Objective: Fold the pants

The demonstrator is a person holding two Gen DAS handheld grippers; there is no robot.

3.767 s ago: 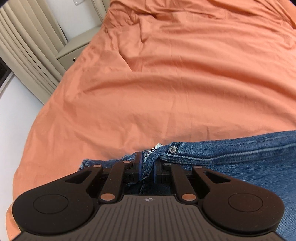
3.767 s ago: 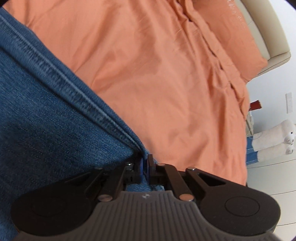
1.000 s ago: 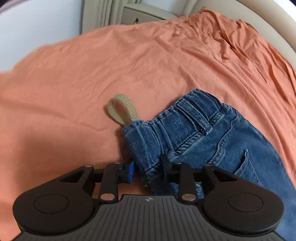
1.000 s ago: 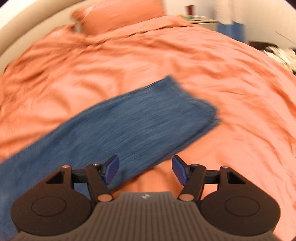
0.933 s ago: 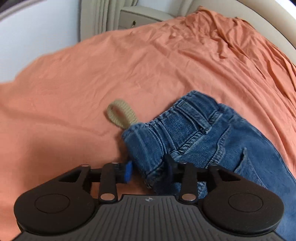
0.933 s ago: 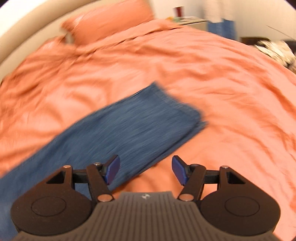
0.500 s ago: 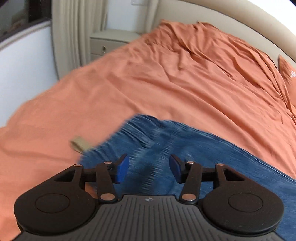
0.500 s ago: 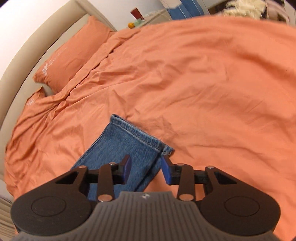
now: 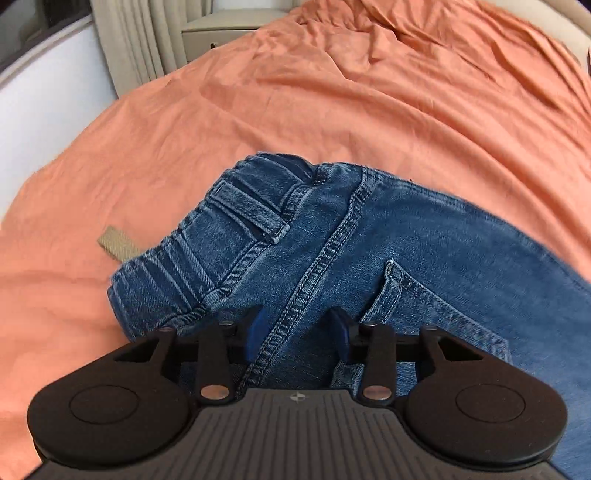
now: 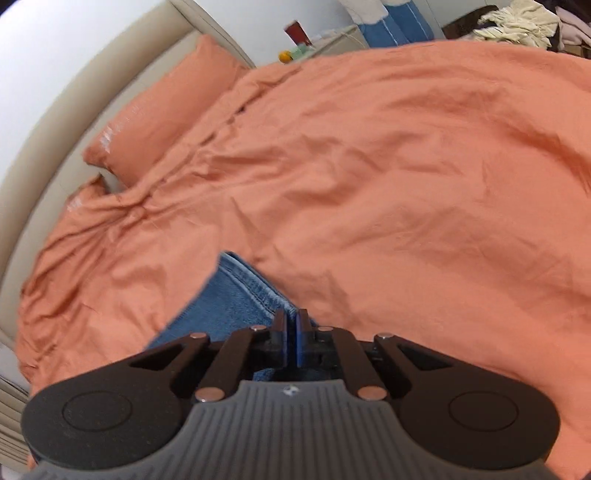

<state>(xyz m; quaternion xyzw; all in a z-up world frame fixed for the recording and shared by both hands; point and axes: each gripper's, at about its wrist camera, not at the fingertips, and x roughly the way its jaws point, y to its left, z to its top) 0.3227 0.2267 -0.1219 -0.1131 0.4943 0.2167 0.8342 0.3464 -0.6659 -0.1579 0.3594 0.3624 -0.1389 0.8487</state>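
Observation:
Blue jeans (image 9: 369, 236) lie on the orange bedspread (image 9: 332, 103), back side up, with waistband, belt loop and back pocket showing. A tan woven loop (image 9: 116, 247) pokes out at the waistband's left end. My left gripper (image 9: 297, 332) hangs over the seat seam. Its jaws are closing, the denim lies between the blue pads, and I see no pinch on it. In the right wrist view one pant leg (image 10: 229, 299) ends in a stitched hem. My right gripper (image 10: 291, 332) is shut on the near corner of that hem.
A beige nightstand (image 9: 229, 29) and curtain (image 9: 136, 40) stand beyond the bed's far left corner. An orange pillow (image 10: 159, 110) rests against the padded headboard (image 10: 92, 103). A bedside shelf with small items (image 10: 299, 40) and a pile of clothes (image 10: 517, 22) lie past the bed.
The left gripper let go of the waistband edge and slid right over the jeans' seat. The right gripper dropped to the leg hem and shut its jaws on the corner.

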